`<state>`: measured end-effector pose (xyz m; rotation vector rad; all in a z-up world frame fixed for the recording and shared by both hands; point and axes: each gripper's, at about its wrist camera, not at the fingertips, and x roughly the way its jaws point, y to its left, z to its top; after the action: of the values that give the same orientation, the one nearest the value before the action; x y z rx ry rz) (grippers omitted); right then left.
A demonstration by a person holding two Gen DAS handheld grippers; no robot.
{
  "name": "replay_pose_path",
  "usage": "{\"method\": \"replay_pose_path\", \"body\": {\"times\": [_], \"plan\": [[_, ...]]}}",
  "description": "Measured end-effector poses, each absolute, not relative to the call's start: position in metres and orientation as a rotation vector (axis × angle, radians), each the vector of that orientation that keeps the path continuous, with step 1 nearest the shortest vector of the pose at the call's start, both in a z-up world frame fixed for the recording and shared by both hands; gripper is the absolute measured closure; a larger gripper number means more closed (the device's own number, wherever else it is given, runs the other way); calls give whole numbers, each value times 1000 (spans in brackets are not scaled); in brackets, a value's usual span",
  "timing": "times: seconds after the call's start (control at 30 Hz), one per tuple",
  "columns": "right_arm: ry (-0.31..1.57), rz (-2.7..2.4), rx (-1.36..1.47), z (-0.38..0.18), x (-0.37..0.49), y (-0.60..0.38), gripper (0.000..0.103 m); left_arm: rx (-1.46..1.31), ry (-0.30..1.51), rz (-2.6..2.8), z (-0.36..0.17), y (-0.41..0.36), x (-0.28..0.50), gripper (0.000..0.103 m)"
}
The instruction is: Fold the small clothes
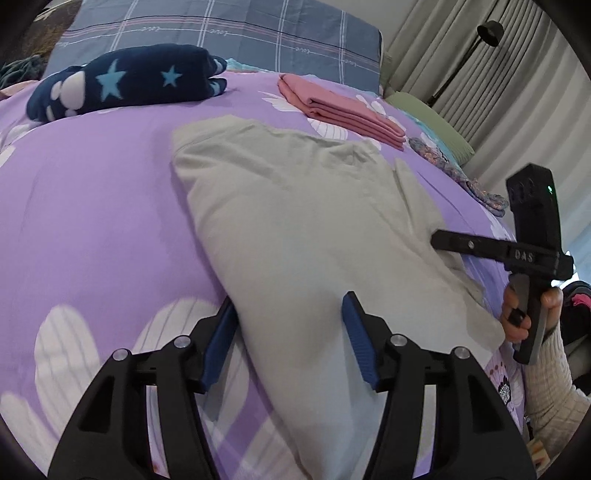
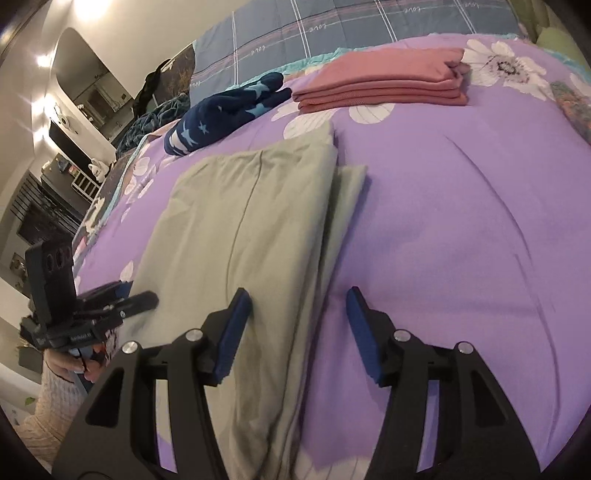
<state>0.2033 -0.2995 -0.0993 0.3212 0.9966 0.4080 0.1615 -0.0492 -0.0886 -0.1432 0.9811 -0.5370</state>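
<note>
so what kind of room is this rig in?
Most likely a bedroom: clothes lie on a bed with a purple floral duvet, a grey plaid pillow sits at its head, and pleated beige curtains hang beside it.

The grey-green garment (image 1: 295, 229) is thin, matt woven cloth, smooth with soft creases, lying on a purple floral bedcover (image 1: 99, 206) of similar matt cotton-like fabric. The navy star-print piece (image 1: 129, 81) looks fleecy and plush (its nap slightly fuzzy), the folded pink cloth (image 2: 384, 83) finely knit. The left gripper (image 1: 291, 332) is matt black plastic with ribbed blue pads (image 1: 356, 332) and shiny metal pins.
</note>
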Motion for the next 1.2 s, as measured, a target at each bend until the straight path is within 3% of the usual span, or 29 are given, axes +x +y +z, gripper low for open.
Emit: {"method": "replay_pose_path", "body": {"times": [0.23,0.33,0.8,0.87,0.93,1.0,1.2], "plan": [[1036,570,394,-109,244,-297,47,-161,986,-606,-94,-51,191,45],[1049,571,390,-113,265,-289,55,-151,986,-618,-95,-58,205,45],[995,538,308,-112,275,-280,69,-49,944,-627,-96,-75,221,48],[984,526,284,-111,274,-277,71,-46,939,-625,-95,-75,221,53],[973,522,259,-110,273,-274,73,-25,928,-626,-93,-78,218,69],[961,512,233,-108,270,-271,78,26,908,-617,-87,-87,209,79],[822,430,115,-70,234,-258,89,196,787,-513,-57,-107,177,83]]}}
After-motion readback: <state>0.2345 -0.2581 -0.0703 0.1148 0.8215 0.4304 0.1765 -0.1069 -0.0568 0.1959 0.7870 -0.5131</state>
